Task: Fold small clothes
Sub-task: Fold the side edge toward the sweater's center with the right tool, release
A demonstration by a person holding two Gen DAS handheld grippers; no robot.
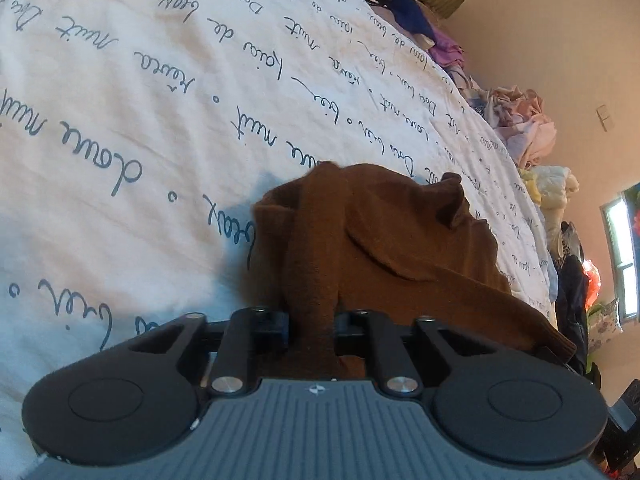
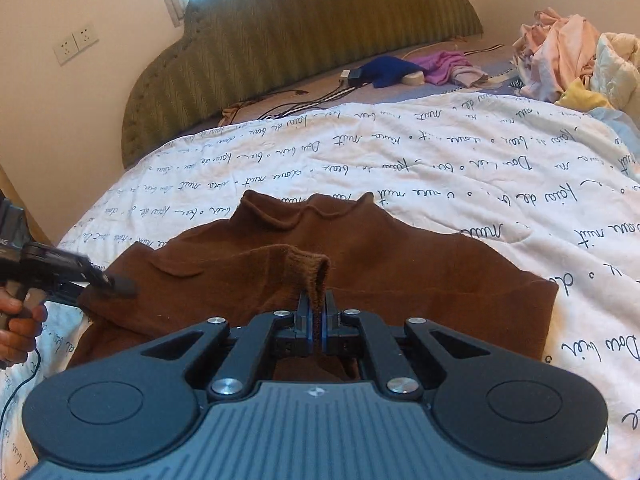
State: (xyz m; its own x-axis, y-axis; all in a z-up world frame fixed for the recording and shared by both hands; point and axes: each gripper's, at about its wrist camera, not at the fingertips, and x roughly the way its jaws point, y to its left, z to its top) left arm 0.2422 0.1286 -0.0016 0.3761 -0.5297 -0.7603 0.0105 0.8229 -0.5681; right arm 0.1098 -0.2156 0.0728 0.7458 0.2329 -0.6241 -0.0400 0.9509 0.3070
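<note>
A brown sweater point(image 2: 420, 264) lies spread on the white bedspread point(image 2: 400, 152), its collar toward the headboard. My right gripper point(image 2: 316, 312) is shut on a ribbed sleeve cuff point(image 2: 314, 268), which it holds up over the sweater's middle. My left gripper point(image 2: 120, 283), held by a hand point(image 2: 16, 320), bites the sweater's left edge. In the left wrist view the left gripper point(image 1: 311, 322) is shut on a thick fold of the brown sweater point(image 1: 400, 232). That fold hides the fingertips.
A green padded headboard point(image 2: 320, 28) stands at the far end. Blue and purple garments point(image 2: 388, 70), a charger and cables lie before it. A pile of pale clothes point(image 2: 568, 52) sits at the far right edge of the bed, and the same pile of clothes point(image 1: 524, 120) lines the bed's edge in the left wrist view.
</note>
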